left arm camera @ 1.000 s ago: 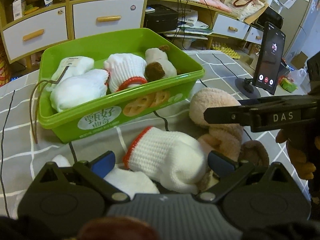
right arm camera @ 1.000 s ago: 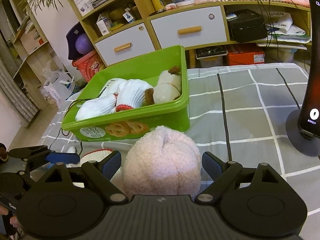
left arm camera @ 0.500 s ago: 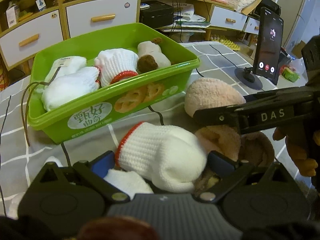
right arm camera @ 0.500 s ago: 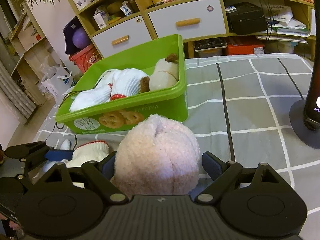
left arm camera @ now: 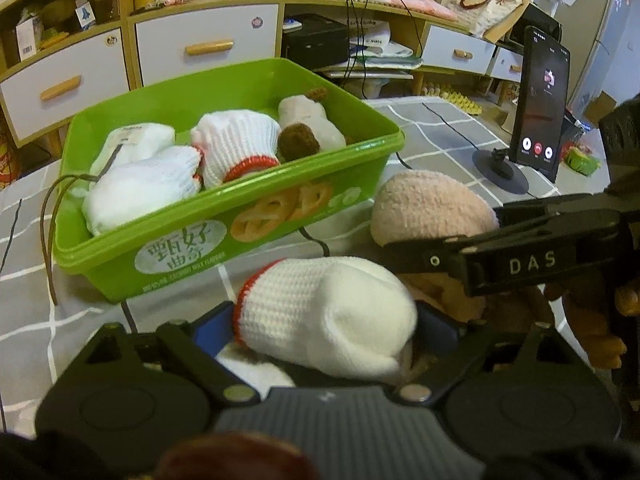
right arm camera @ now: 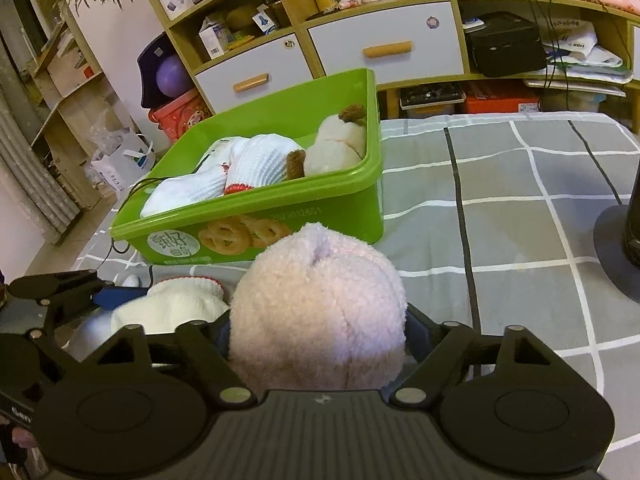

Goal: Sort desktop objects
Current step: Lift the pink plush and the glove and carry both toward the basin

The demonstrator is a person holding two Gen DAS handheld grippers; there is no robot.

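Left gripper (left arm camera: 324, 330) jaws are closing, the white glove (left arm camera: 328, 320) is flanked by both pads; contact cannot be told. Right gripper (right arm camera: 318, 332) jaws are closing around the pink plush (right arm camera: 318, 312), pads at its sides. Both items are lying on the grey checked cloth (right arm camera: 520, 216), just in front of the green bin (right arm camera: 280, 200), which is loaded with gloves and plush.

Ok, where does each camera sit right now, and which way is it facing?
Left wrist: on the left gripper, angled down toward the green bin; its jaws are closing around a white glove. The right gripper crosses at right.
Right wrist: on the right gripper, angled down toward the bin; its jaws are closing around a pink plush. The left gripper shows at left.
Shared: bin, glove, plush, checked cloth, drawers.
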